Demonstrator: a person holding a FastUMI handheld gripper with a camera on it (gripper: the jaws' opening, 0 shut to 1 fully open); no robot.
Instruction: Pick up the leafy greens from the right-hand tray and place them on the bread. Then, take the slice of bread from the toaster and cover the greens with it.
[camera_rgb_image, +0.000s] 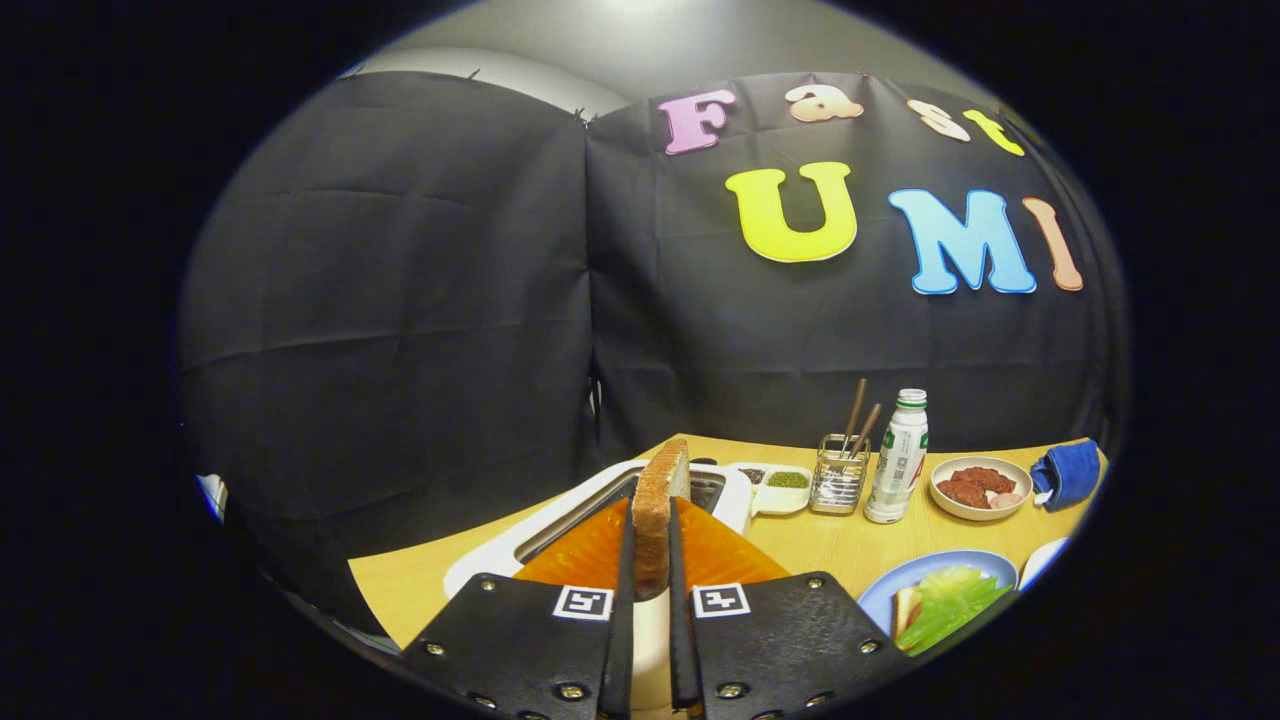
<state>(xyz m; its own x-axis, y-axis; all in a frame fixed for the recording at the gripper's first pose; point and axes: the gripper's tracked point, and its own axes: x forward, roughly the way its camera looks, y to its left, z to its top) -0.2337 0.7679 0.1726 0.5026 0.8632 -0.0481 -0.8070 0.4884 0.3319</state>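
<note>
My gripper is shut on a slice of toasted bread, held upright on edge between both fingers, lifted just above the white toaster. Right of the fingers, on a blue plate, leafy greens lie on top of another bread slice, whose edge peeks out at the plate's left side.
On the wooden table beyond the fingers stand a white condiment dish, a clear holder with chopsticks, a white bottle, a bowl of reddish meat and a blue cloth. A white plate rim sits right of the blue plate.
</note>
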